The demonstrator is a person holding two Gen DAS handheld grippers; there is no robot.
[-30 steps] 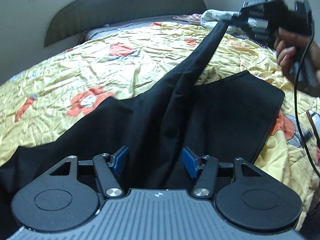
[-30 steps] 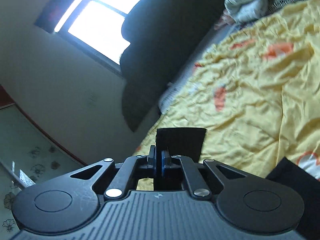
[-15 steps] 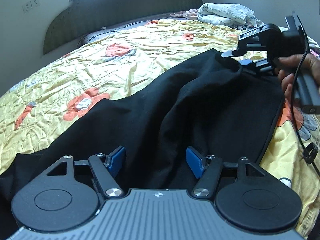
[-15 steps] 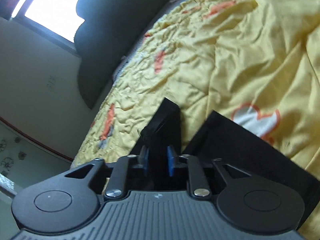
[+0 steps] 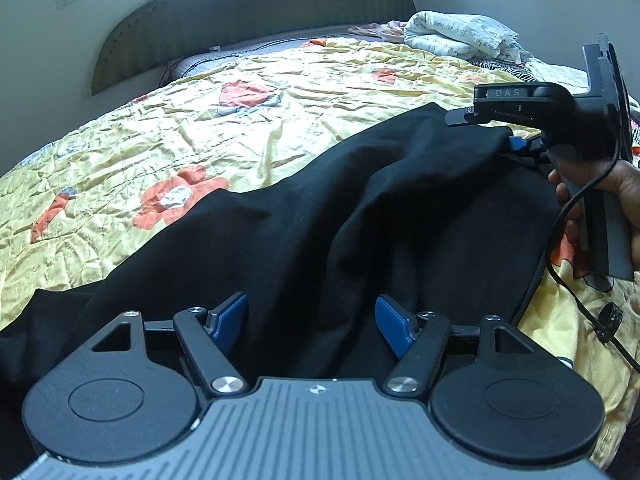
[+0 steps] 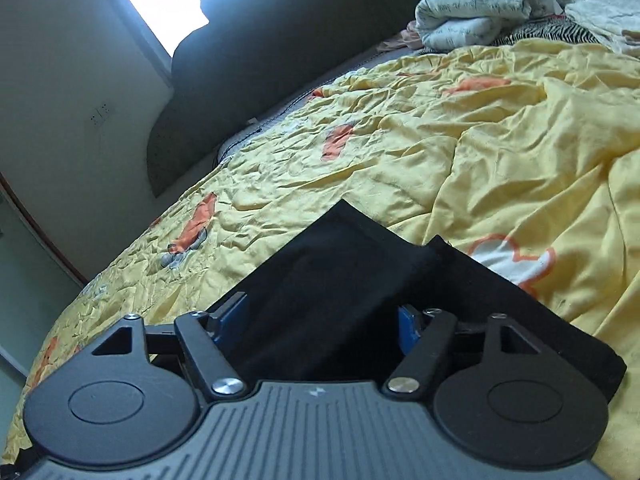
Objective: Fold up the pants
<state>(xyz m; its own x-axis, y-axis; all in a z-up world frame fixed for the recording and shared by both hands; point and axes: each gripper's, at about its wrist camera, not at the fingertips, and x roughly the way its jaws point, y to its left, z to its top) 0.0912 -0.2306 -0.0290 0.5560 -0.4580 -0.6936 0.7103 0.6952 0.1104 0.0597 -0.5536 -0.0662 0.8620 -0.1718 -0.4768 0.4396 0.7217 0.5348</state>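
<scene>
The black pants [image 5: 320,216] lie on the bed over the yellow flowered bedspread [image 5: 168,140], with one leg brought across the rest of the garment, its end lying near the waistband edge on the right.

The right tongs [image 6: 322,316] have just been opening: the blue pads stand apart with the leg end lying loose between them, so the cloth is released. The left tongs [image 5: 312,320] are also spread, have just been opening a little, and hover over a ridge of cloth without pinching it.

The main risk is snagging. In the left wrist view a blue pad [image 5: 516,145] of the right tongs sits right at the hem, though black on black makes it hard to say if it touches. If the hand [image 5: 600,184] pulls back low, the pad could drag the leg end off line and undo the fold.

The middle of the pants is bunched into a hump. Pressing or folding again over it would lock in creases. The dangling cable [image 5: 576,292] could also catch the cloth edge.
</scene>
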